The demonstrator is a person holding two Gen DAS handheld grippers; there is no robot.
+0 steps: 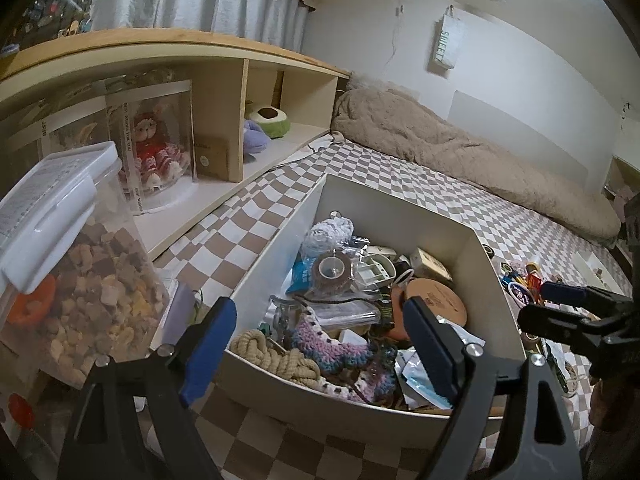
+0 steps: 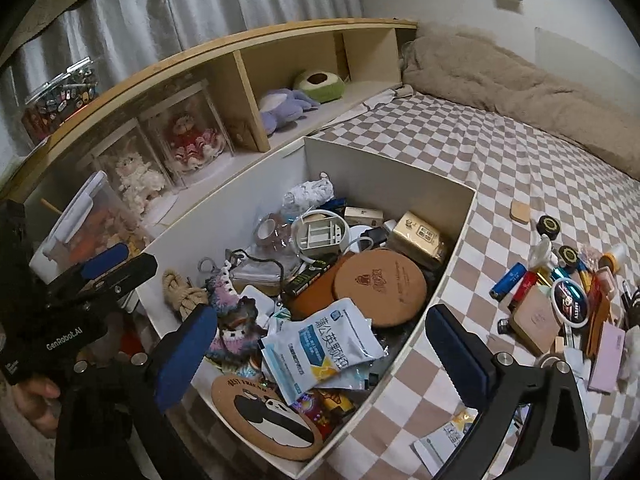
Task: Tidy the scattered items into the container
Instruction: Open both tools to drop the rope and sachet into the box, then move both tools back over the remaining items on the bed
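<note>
A white open box (image 1: 496,292) (image 2: 452,240) sits on the checkered bed, filled with many small items: a rope coil (image 1: 276,356), a crocheted piece (image 1: 332,344), a round cork coaster (image 2: 380,284) and a blue-white sachet (image 2: 332,340). My left gripper (image 1: 320,344) is open and empty above the box's near left part. My right gripper (image 2: 320,340) is open and empty over the box's near end; it also shows in the left wrist view (image 1: 568,300). Scattered items (image 2: 560,300) lie on the bed right of the box.
A clear lidded tub of treats (image 1: 68,272) stands left of the box. A wooden shelf (image 2: 248,92) with dolls in clear cases and plush toys runs behind. A beige blanket (image 1: 460,152) lies along the far wall. A paper packet (image 2: 444,440) lies by the box's near right corner.
</note>
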